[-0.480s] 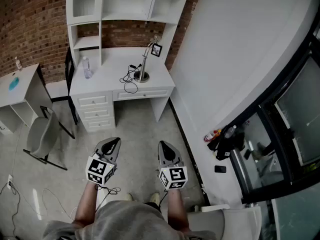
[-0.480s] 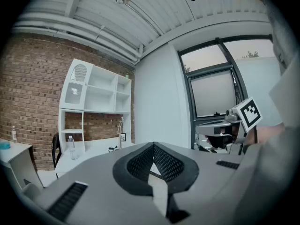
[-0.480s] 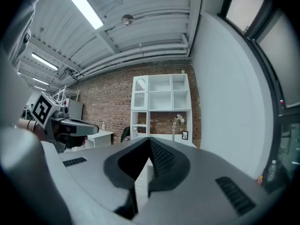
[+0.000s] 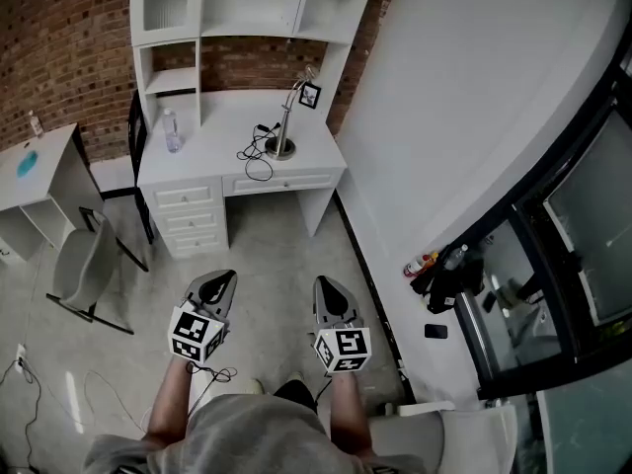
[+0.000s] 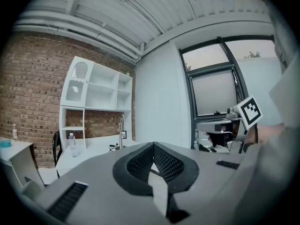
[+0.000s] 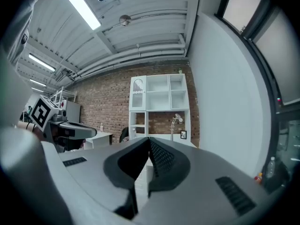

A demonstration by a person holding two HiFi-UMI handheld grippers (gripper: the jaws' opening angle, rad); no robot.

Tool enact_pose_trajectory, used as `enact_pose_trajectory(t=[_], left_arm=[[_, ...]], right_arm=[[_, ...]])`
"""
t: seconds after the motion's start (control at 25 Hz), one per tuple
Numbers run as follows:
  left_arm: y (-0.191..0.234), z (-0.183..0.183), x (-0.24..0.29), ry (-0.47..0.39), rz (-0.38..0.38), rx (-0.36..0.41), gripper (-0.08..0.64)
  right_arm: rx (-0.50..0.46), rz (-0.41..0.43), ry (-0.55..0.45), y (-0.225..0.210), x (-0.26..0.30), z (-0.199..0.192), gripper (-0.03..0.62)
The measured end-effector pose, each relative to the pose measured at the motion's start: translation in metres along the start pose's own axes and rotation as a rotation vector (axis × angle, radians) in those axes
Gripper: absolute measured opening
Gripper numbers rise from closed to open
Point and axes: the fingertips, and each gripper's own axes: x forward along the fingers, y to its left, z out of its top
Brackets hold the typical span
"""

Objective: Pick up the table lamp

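1. The lamp [image 4: 282, 131] stands upright on the white counter [image 4: 212, 141], toward its right rear corner. Its round base sits on the top, and its thin stem rises to a small bent head.
2. A white hutch [image 4: 247, 8] of open shelves rises from the back of the counter, against a brick wall [image 4: 59, 38].
3. A dark cable [image 4: 255, 158] lies in loose loops on the counter, just left of the lamp's base.
4. A small framed picture [image 4: 310, 98] stands just beside the stem, on its right.
5. A clear bottle [image 4: 172, 133] stands upright near the counter's left end, well apart from the lamp.
6. The left gripper [image 4: 226, 278] is held low over the floor [image 4: 272, 250], well short of the counter and pointing toward it. Its fingers are closed tip to tip with nothing between them.
7. The right gripper [image 4: 323, 284] is held beside it, apart from it and pointing the same way. Its fingers are also pressed together and hold nothing.
8. In the left gripper view the lamp shows far off, above and left of the fingertips. In the right gripper view it shows far off, above and right of them.
9. A grey chair [image 4: 84, 265] stands on the floor to the left of the counter, below a smaller white table [image 4: 44, 171].
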Motion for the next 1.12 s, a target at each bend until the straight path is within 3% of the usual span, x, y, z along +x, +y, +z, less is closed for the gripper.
enact_pose_trajectory(t=[0.52, 1.12], left_arm=[[0.044, 0.002, 0.040, -0.012, 0.062, -0.005, 0.003], [0.125, 0.026, 0.162, -0.011, 0.115, 0.010, 0.003]], right_arm=[[0.021, 0.034, 0.018, -0.020, 0.062, -0.013, 0.023], [0.028, 0.083, 0.006, -0.085, 0.204, -0.005, 0.023]])
